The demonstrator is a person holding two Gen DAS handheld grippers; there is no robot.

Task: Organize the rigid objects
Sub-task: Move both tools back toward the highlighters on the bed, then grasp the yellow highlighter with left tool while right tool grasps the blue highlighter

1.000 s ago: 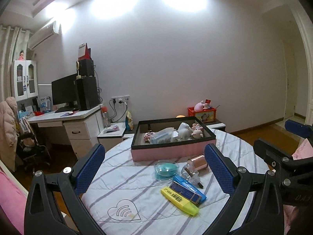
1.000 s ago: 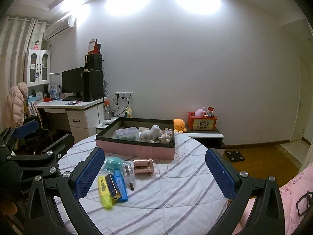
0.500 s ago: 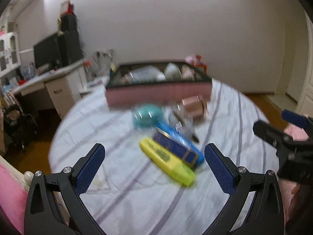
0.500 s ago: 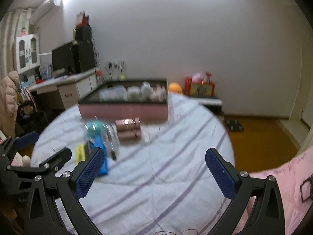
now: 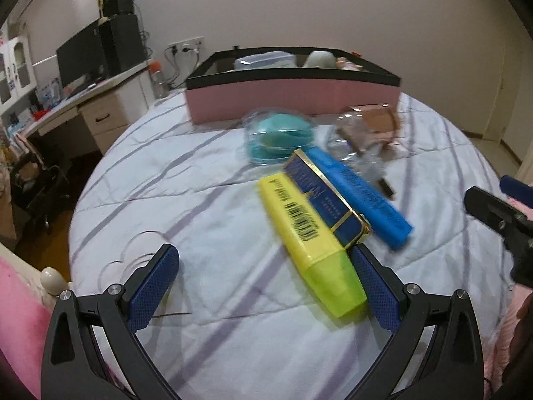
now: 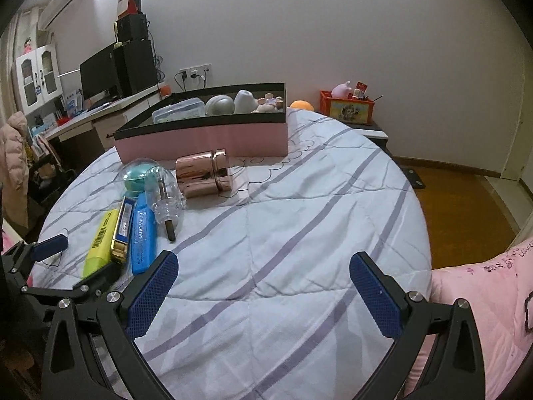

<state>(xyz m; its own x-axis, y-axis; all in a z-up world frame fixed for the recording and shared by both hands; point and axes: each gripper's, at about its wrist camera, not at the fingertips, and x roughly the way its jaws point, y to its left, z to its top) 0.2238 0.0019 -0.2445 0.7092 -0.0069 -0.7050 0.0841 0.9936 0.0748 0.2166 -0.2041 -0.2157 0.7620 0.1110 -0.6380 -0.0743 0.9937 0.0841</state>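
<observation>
A yellow highlighter (image 5: 306, 236), a dark blue box with gold trim (image 5: 324, 195) and a blue highlighter (image 5: 363, 196) lie side by side on the striped bedspread. Behind them sit a teal item in a clear case (image 5: 281, 133), a clear bottle (image 6: 163, 191) and a copper-coloured jar (image 6: 205, 173). A pink box with a black rim (image 6: 206, 138) at the back holds several items. My left gripper (image 5: 263, 283) is open, low over the cloth, its right finger beside the yellow highlighter's cap end. My right gripper (image 6: 263, 286) is open and empty over bare cloth.
The round table edge (image 6: 423, 220) drops off to a wooden floor on the right. A pink quilt (image 6: 473, 300) lies at the lower right. A desk with a monitor (image 6: 100, 73) stands at the far left. A red toy box (image 6: 348, 106) sits behind the table.
Both grippers have dropped down and forward toward the table. The left one has closed in on the yellow highlighter. Both stay open.
</observation>
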